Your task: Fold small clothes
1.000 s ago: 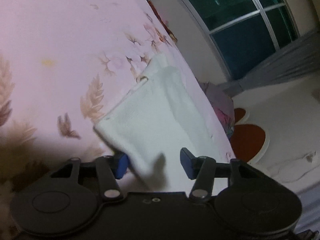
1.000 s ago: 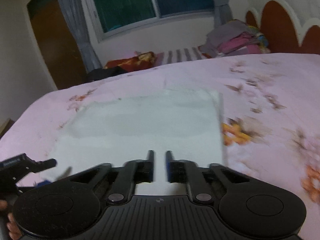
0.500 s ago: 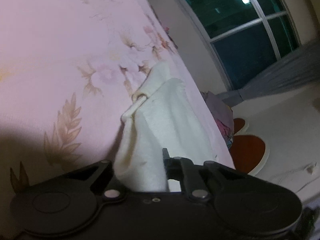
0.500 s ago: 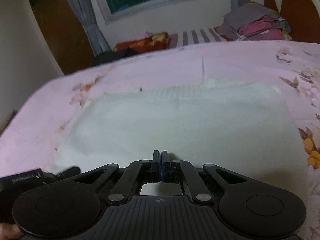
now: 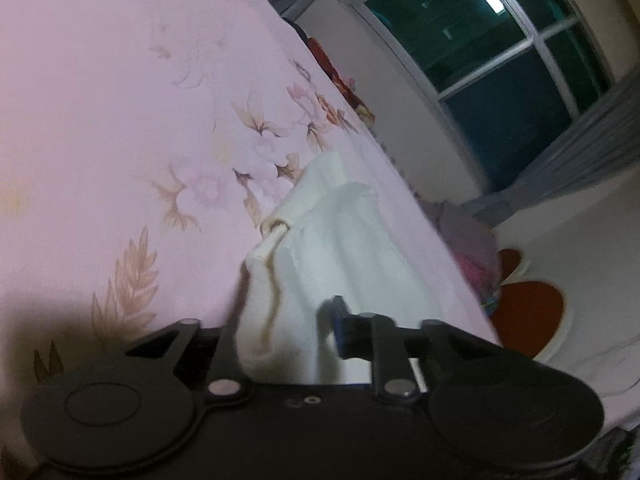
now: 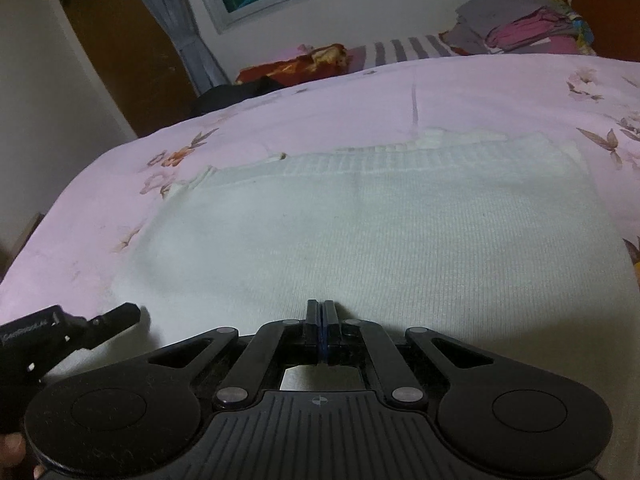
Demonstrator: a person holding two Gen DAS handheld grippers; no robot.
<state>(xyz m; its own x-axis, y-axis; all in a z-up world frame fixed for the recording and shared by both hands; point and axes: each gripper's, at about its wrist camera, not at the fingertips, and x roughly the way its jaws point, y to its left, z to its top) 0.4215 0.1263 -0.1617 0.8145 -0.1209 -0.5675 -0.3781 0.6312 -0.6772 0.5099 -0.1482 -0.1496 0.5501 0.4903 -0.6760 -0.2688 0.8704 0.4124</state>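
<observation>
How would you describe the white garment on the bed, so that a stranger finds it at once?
Start from the large pink floral bedsheet. On it, nearest the cameras, lies the white knitted garment, spread flat. It is the only plain white cloth there; the pile of clothes behind is grey and pink.

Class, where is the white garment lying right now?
The white garment lies spread on the pink floral bedsheet, filling the middle of the right wrist view. Its near edge is pinched by the right gripper, and the left gripper holds its left corner.

White garment (image 6: 380, 240) is ribbed knit cloth; pink sheet (image 5: 120, 120) smooth printed fabric; gripper (image 6: 322, 332) matt plastic
</observation>
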